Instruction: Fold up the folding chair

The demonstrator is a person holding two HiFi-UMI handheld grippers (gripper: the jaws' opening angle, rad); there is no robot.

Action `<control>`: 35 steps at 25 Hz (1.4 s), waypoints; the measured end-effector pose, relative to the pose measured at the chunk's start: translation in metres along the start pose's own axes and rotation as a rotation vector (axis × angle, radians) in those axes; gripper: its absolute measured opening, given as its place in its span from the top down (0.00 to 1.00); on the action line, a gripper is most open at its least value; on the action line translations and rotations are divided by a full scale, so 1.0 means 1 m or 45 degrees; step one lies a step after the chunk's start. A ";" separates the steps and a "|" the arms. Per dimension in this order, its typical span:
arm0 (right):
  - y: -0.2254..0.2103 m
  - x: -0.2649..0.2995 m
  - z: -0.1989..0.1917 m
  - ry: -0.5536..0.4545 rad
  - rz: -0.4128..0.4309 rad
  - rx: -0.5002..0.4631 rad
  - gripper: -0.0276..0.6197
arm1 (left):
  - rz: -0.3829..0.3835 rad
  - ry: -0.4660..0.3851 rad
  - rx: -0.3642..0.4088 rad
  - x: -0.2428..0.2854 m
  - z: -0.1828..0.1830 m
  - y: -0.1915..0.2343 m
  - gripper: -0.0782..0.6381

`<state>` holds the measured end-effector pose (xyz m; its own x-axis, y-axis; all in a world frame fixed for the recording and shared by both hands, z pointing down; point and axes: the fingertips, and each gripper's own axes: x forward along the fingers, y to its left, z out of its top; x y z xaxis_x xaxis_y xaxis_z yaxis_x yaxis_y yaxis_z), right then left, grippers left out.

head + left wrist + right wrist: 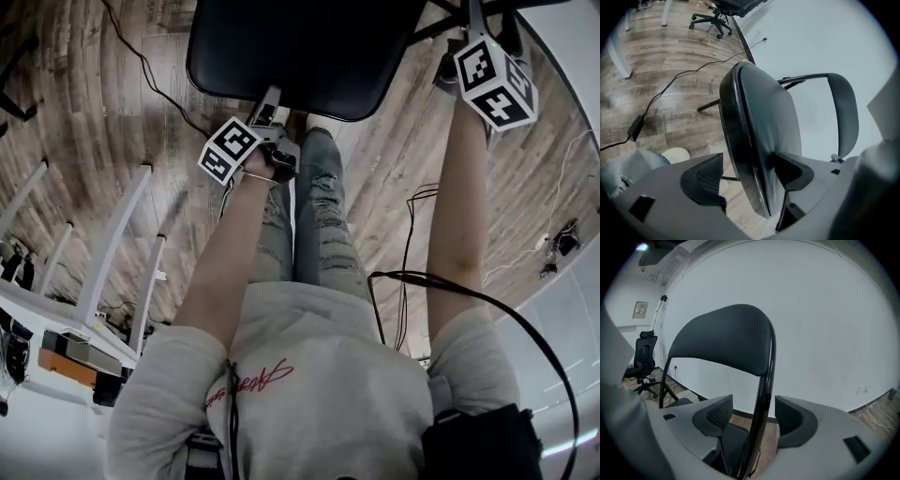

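wood-plank floor (94,141) under the black folding chair (300,56), white wall (825,333) behind.

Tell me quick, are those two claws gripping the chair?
Left gripper: open, astride the chair seat edge.
Right gripper: open, astride the backrest frame.

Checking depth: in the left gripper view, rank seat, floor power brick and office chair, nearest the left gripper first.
1. Seat, between the jaws.
2. Power brick, floor at left.
3. Office chair, far top.

red script (251,379) on sweatshirt (342,398), not legible
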<state>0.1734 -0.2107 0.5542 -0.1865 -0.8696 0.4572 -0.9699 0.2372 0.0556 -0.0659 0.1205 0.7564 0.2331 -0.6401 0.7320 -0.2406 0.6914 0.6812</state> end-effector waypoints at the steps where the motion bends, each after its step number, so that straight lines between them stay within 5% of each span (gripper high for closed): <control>1: -0.003 0.005 0.000 -0.001 -0.006 0.005 0.55 | -0.019 0.000 0.007 0.000 0.000 0.001 0.41; 12: -0.001 0.047 0.000 0.021 0.029 0.015 0.55 | -0.357 0.053 -0.013 0.018 -0.001 -0.018 0.40; 21: -0.005 0.059 0.005 -0.028 0.007 0.029 0.60 | -0.732 0.225 -0.094 0.039 -0.007 -0.046 0.40; 23: -0.011 0.060 0.005 -0.032 -0.028 0.000 0.92 | -0.751 0.213 -0.088 0.040 -0.005 -0.047 0.41; 26: -0.013 0.061 0.007 -0.038 -0.011 -0.013 0.94 | -0.739 0.198 -0.090 0.039 -0.005 -0.048 0.43; 31: -0.011 0.064 0.017 -0.080 0.069 0.180 0.94 | -0.702 0.187 -0.092 0.037 -0.002 -0.060 0.43; 35: -0.013 0.067 0.039 -0.135 0.111 0.194 0.94 | -0.655 0.196 -0.120 0.033 0.004 -0.093 0.44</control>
<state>0.1669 -0.2889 0.5493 -0.2781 -0.8912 0.3583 -0.9604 0.2520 -0.1188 -0.0399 0.0341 0.7173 0.4355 -0.8522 0.2900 0.0250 0.3335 0.9424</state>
